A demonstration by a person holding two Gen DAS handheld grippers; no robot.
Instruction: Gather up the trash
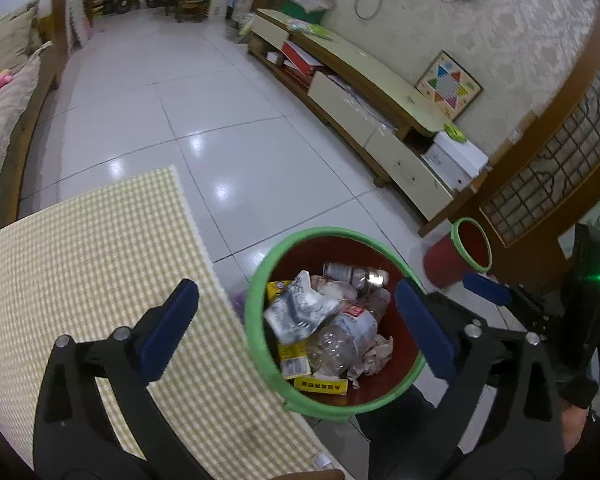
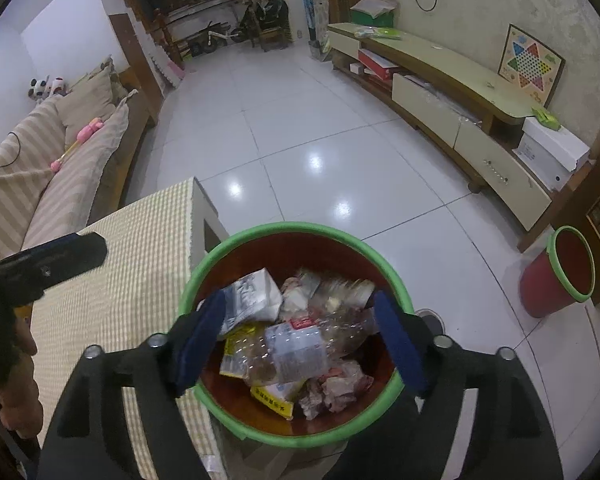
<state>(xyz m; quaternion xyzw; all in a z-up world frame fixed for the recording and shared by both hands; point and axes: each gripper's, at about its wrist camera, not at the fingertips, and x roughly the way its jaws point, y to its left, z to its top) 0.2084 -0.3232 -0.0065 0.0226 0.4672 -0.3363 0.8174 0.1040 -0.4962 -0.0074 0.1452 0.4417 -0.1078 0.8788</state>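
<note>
The left gripper (image 1: 296,322) stands wide, its blue-padded fingers (image 1: 166,330) spread apart with nothing between them; one finger hangs over the yellow-and-white checked cloth surface (image 1: 80,264), the other over the near rim of the red round bin with a green rim (image 1: 256,292). The right gripper (image 2: 306,342) is also wide and holds nothing, its two blue pads straddling the bin's mouth from above.

The bin stands on the white tiled floor (image 1: 228,128), just beside the corner of the checked surface. Inside it lies the trash: a crushed clear plastic bottle with a white label (image 2: 296,350), a crumpled grey-and-white paper carton (image 2: 252,298), a yellow printed wrapper (image 2: 272,398), a small metal-capped bottle (image 1: 354,274) and wads of crumpled pinkish tissue (image 2: 340,386). Whether either gripper touches the bin cannot be told.

A second, smaller red bin with a green rim (image 2: 556,280) sits on its own, well apart, near the end of a long low cream-and-wood cabinet (image 2: 452,92). A striped beige sofa (image 2: 48,184) lines the opposite wall.
</note>
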